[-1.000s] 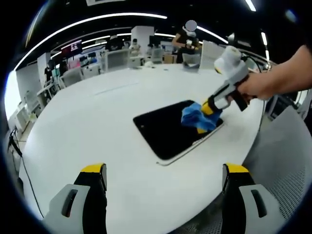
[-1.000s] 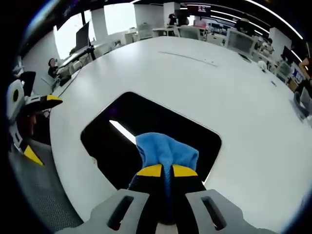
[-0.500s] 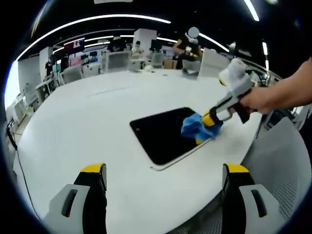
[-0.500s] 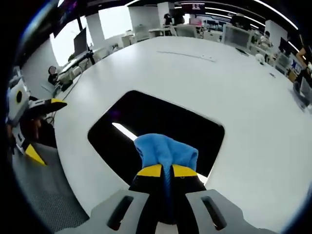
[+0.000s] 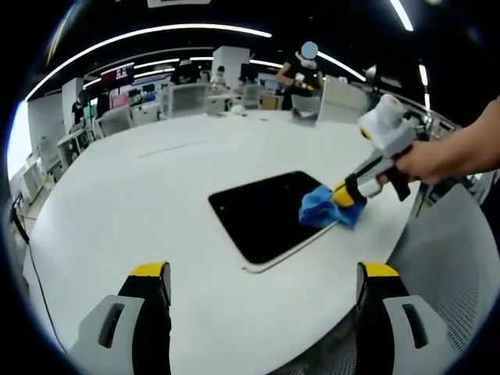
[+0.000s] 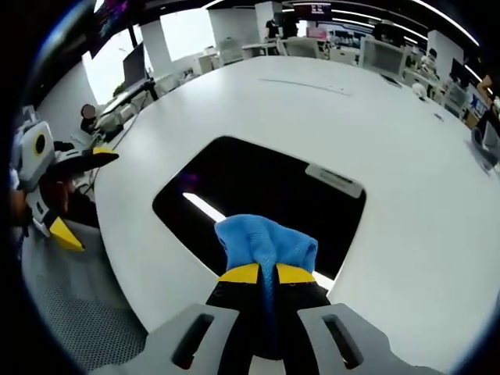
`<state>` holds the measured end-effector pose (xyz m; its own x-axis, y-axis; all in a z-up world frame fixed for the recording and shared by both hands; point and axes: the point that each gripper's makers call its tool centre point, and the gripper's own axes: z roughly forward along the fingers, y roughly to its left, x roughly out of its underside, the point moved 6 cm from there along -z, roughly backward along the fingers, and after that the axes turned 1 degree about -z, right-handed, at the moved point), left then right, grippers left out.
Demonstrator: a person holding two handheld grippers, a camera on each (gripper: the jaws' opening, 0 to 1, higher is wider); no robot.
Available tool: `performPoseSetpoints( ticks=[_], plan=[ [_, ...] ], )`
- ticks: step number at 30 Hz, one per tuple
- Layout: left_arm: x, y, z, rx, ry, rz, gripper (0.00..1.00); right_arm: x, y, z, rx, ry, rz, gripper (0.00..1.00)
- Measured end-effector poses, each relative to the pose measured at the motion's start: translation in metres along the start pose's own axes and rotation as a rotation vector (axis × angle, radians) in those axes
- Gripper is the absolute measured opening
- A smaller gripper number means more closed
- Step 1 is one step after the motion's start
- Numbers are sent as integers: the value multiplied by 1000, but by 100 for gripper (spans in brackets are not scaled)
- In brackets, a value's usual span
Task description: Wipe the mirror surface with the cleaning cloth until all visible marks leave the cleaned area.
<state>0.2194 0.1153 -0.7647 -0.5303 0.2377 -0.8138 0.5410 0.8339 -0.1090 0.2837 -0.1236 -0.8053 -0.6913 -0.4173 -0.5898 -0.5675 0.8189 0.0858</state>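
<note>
On round white table [image 5: 117, 211], glossy black mirror [image 5: 262, 215], crumpled blue cloth [image 6: 266, 242]

Open office; long ceiling light strips [image 5: 156, 31]; large white worktop [image 5: 141, 203]; desks, seemingly with monitors [image 6: 375, 55], beyond; bright window [image 6: 183, 27].

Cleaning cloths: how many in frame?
1. The blue cleaning cloth is clamped in the right gripper, resting at the mirror edge nearest that gripper.
</note>
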Motion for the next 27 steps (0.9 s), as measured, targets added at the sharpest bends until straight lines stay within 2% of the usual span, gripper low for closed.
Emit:
performPoseSetpoints(
  ticks=[14,27],
  plan=[
    [1,2,0,-19,12,2,99,13,8,-8,-18,4,-1,1],
    [1,1,0,-23,17,4,99,14,8,-9,-26,5,-2,1]
  ],
)
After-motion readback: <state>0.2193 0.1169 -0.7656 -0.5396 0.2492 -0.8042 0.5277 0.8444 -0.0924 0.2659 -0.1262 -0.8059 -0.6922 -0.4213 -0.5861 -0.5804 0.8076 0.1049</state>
